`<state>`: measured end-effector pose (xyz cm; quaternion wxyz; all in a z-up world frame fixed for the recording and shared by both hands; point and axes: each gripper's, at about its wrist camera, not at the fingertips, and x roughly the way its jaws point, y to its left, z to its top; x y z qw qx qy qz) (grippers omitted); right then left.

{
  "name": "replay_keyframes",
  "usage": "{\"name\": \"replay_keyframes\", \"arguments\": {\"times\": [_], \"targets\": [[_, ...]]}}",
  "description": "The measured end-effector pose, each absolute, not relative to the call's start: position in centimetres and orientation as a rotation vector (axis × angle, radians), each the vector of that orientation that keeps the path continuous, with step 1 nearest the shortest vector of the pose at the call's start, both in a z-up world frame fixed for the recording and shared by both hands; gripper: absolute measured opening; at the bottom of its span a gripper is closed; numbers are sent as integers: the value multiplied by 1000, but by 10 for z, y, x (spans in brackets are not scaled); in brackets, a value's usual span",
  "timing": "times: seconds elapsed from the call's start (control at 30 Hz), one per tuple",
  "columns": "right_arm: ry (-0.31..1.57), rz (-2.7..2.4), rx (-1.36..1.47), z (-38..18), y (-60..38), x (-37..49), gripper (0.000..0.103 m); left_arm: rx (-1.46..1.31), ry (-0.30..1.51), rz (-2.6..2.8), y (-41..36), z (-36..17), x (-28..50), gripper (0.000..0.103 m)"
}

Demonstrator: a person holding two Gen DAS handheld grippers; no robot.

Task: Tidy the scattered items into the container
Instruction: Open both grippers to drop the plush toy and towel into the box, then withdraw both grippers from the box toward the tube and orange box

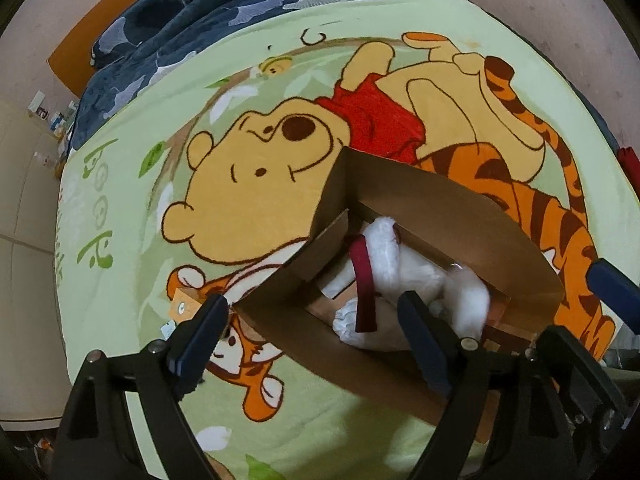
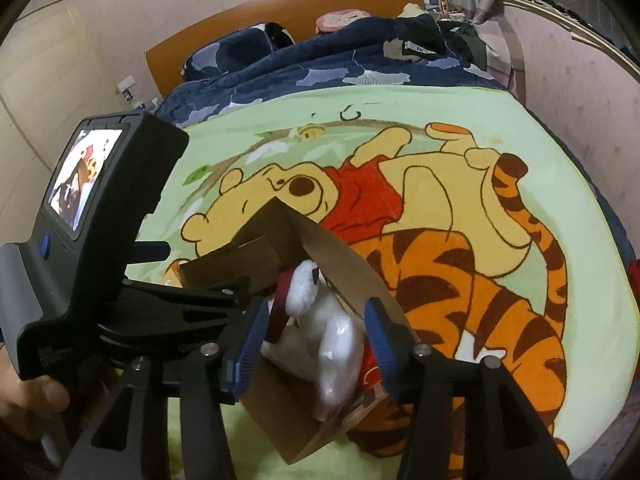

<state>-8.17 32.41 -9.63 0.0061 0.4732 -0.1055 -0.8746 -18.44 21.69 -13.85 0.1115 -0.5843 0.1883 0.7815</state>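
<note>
A brown cardboard box (image 1: pixel 440 208) stands open on the bed, and a white plush toy (image 1: pixel 400 264) with a dark red ribbon (image 1: pixel 362 280) lies inside it. My left gripper (image 1: pixel 312 320) is open wide and straddles the box's near corner: one finger is outside the wall, the other over the toy. In the right wrist view my right gripper (image 2: pixel 316 340) hangs over the box (image 2: pixel 304 240), open, with the toy (image 2: pixel 336 332) between its blue pads (image 2: pixel 252 344) and a small gap on each side. Something red and orange (image 2: pixel 372 372) lies under the toy.
The box sits on a green cartoon blanket (image 1: pixel 132 240) with a bear and a tiger. A small orange tag (image 1: pixel 182 304) lies on the blanket left of the box. A navy duvet (image 2: pixel 320 68), an orange headboard (image 2: pixel 280 8) and pink walls lie beyond. A person's hand (image 2: pixel 36 396) holds the left tool.
</note>
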Motion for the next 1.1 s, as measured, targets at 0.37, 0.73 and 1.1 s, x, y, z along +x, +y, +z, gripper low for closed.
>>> {"name": "replay_keyframes", "arguments": {"times": [0.37,0.73,1.1], "targets": [[-291,-2771,1420,-72,318,-69,55,-1680,487,2352,207,-113,-174,88],[-260,-2821,1365,-45,313,-35,55,-1636,450,2368,203,-87,-140,88],[-244,-2880,1326,-23,307,11,55,-1578,426,2364,202,-64,-93,88]]}}
